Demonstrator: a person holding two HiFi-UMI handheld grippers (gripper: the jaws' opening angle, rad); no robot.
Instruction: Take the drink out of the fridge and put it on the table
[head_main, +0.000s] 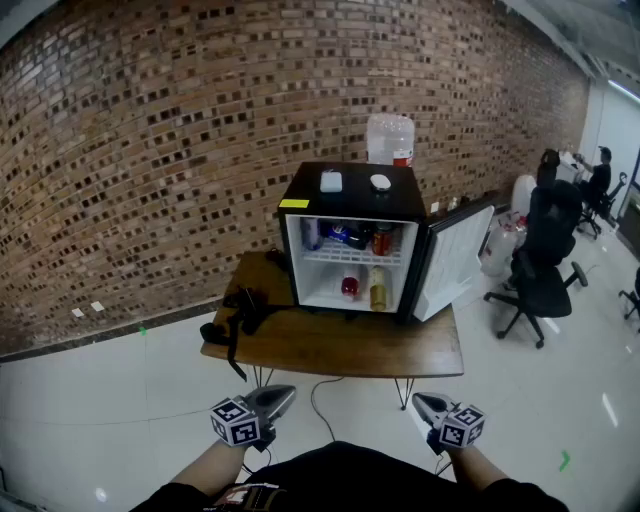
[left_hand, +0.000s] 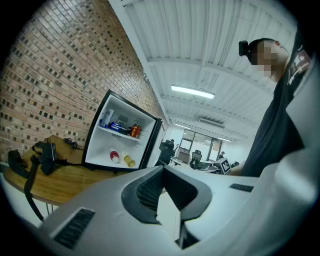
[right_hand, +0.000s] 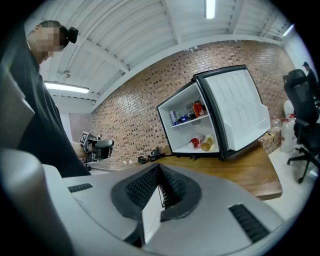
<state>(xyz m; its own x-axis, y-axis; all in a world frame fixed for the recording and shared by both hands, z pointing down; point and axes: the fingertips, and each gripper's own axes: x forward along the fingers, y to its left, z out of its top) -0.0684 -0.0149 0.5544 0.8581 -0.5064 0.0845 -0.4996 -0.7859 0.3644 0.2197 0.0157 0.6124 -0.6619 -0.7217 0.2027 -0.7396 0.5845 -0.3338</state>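
A small black fridge (head_main: 350, 190) stands on a wooden table (head_main: 330, 345) with its door (head_main: 453, 260) swung open to the right. Its upper shelf holds several cans and bottles (head_main: 348, 235). On the floor of the fridge stand a red drink (head_main: 350, 287) and a yellow drink (head_main: 378, 292); both also show in the left gripper view, red drink (left_hand: 114, 156), and in the right gripper view, red drink (right_hand: 195, 143). My left gripper (head_main: 280, 398) and right gripper (head_main: 421, 403) are held low, well short of the table, both shut and empty.
Black camera gear with straps (head_main: 240, 310) lies on the table's left end. A water jug (head_main: 390, 140) stands behind the fridge. Two small items (head_main: 331, 181) lie on the fridge top. Black office chairs (head_main: 545, 260) and seated people are at the right. A brick wall runs behind.
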